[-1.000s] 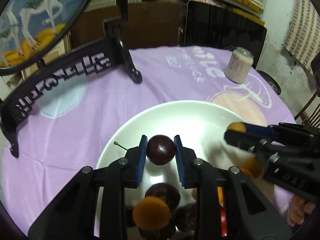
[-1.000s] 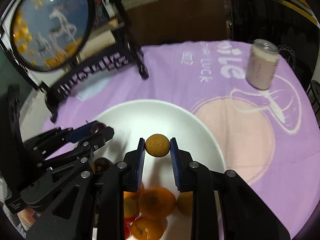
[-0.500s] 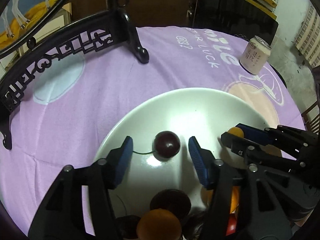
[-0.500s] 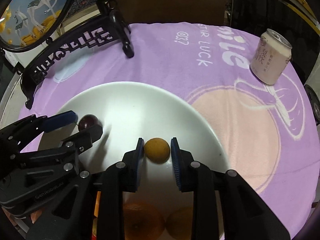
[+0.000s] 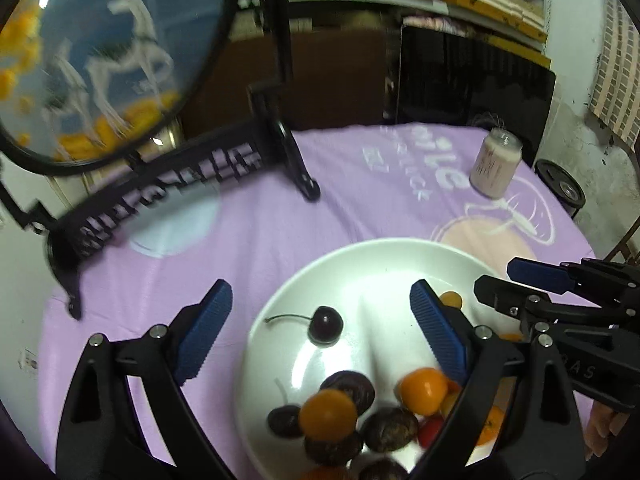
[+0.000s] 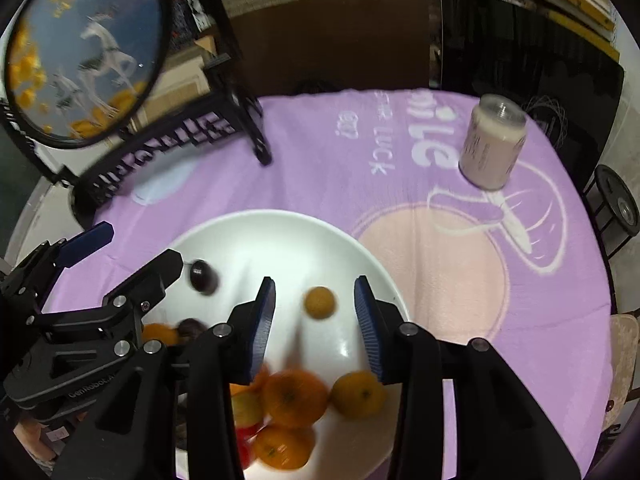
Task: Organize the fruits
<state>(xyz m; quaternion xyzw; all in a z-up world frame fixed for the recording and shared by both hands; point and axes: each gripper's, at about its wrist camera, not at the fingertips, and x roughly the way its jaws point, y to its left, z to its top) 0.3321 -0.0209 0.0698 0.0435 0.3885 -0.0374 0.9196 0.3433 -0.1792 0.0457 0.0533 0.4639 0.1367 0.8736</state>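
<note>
A white plate (image 5: pixel 384 256) (image 6: pixel 280 228) on the purple cloth holds the fruit. A dark cherry (image 5: pixel 327 323) (image 6: pixel 201 275) with a stem lies loose on its left part. A small orange kumquat (image 6: pixel 319 302) (image 5: pixel 451 299) lies on its right part. Oranges (image 6: pixel 294 398), dark plums (image 5: pixel 390 428) and a red fruit are heaped at the plate's near side. My left gripper (image 5: pixel 320 332) is open and empty, raised above the cherry. My right gripper (image 6: pixel 316 320) is open and empty, just behind the kumquat.
A pale drink can (image 5: pixel 495 170) (image 6: pixel 490 146) stands at the far right of the cloth. A black ornate stand with a round painted panel (image 5: pixel 100 52) (image 6: pixel 80 52) fills the far left. Dark furniture and shelves are behind the table.
Both grippers opened, let go of the cherry and the kumquat onto the plate, then lifted and drew back. The fruits stay where they were set.
</note>
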